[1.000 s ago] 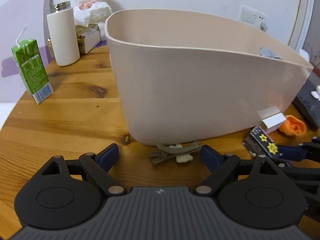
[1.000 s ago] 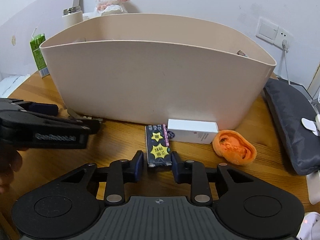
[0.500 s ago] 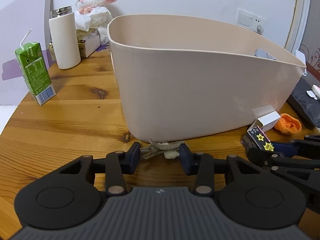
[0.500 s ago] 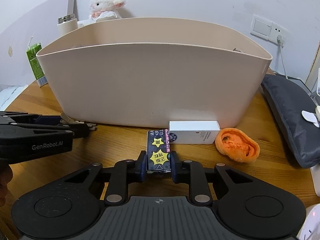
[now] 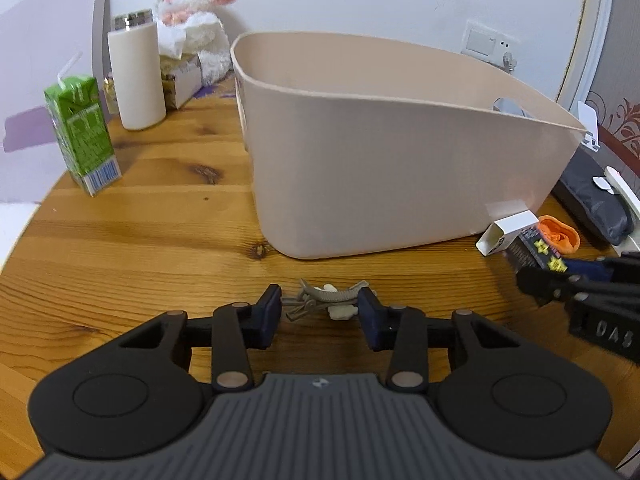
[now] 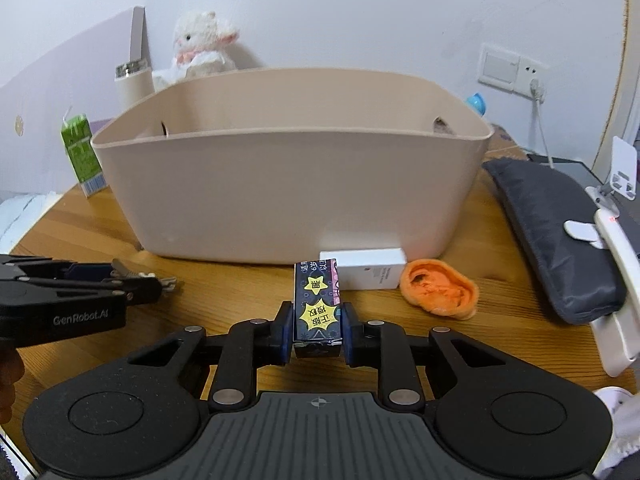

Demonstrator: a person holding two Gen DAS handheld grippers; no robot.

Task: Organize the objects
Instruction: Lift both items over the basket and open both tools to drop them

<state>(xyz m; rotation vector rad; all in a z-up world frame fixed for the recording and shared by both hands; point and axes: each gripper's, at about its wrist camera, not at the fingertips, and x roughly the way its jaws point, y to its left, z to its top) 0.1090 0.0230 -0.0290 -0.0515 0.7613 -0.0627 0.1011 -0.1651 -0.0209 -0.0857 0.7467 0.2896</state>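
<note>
A large beige bin [image 5: 400,152] stands on the round wooden table [image 5: 140,240]; it also shows in the right wrist view [image 6: 292,184]. My left gripper [image 5: 318,312] is shut on a grey hair clip [image 5: 326,300] and holds it just off the table, in front of the bin. My right gripper [image 6: 314,330] is shut on a small dark box with yellow stars [image 6: 318,308], lifted and tilted. A white box [image 6: 368,274] and an orange ear-shaped toy [image 6: 440,292] lie by the bin's front wall.
A green juice carton [image 5: 82,132], a white bottle [image 5: 136,76], a tissue box and a plush lamb [image 5: 192,20] stand at the back left. A dark grey pouch [image 6: 556,236] lies at the right. The left gripper shows in the right wrist view [image 6: 80,296].
My left gripper closed on the hair clip and drew back from the bin with it. My right gripper closed on the dark starred box and lifted it.
</note>
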